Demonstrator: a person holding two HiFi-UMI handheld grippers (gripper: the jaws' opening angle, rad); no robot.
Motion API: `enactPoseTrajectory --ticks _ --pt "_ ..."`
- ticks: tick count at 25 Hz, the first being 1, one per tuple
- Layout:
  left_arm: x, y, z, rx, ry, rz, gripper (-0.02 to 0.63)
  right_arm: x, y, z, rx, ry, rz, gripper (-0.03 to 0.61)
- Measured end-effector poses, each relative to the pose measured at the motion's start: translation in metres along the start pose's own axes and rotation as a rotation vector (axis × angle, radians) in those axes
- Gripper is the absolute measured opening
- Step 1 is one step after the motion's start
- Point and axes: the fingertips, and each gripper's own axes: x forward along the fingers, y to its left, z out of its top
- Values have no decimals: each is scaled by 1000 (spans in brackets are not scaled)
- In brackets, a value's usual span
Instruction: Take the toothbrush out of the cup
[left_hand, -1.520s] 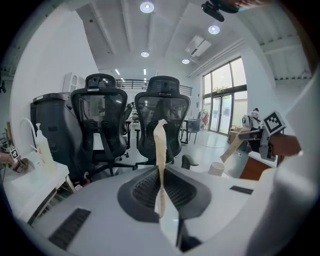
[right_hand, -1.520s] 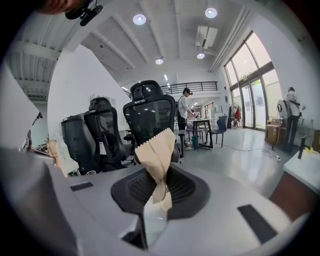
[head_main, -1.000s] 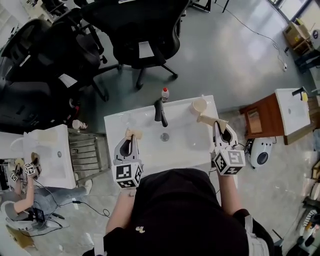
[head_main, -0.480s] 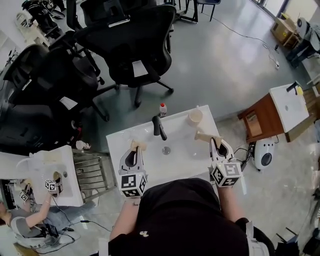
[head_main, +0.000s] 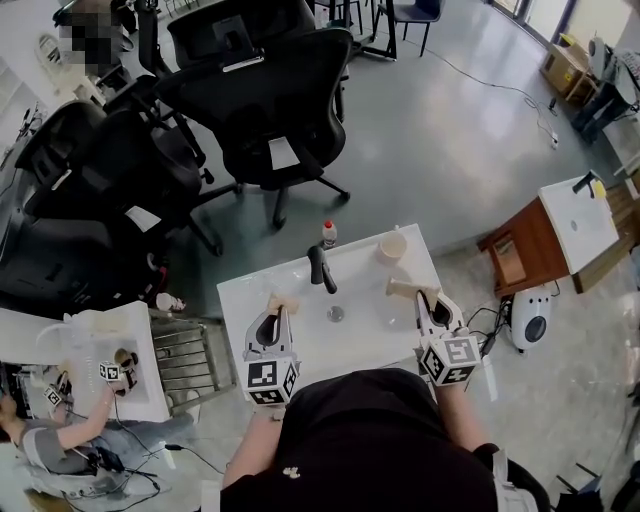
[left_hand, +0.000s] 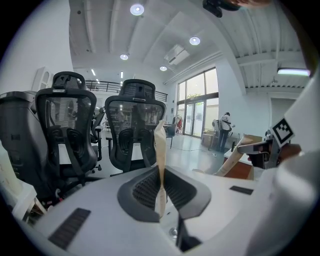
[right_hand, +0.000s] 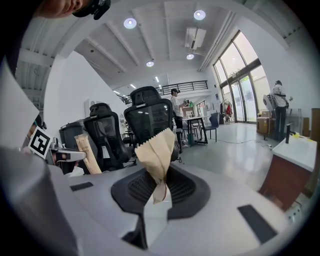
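No text, label, brand or number can be read anywhere.

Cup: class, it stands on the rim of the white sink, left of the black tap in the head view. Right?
No. The head view shows the cup right of the black tap, on the rim of the white sink.
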Motion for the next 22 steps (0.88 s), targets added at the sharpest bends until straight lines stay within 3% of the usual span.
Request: enactPoseTrajectory --ticks 22 --pt "-5 3 -6 -25 0 47 34 13 5 5 -17 10 74 64"
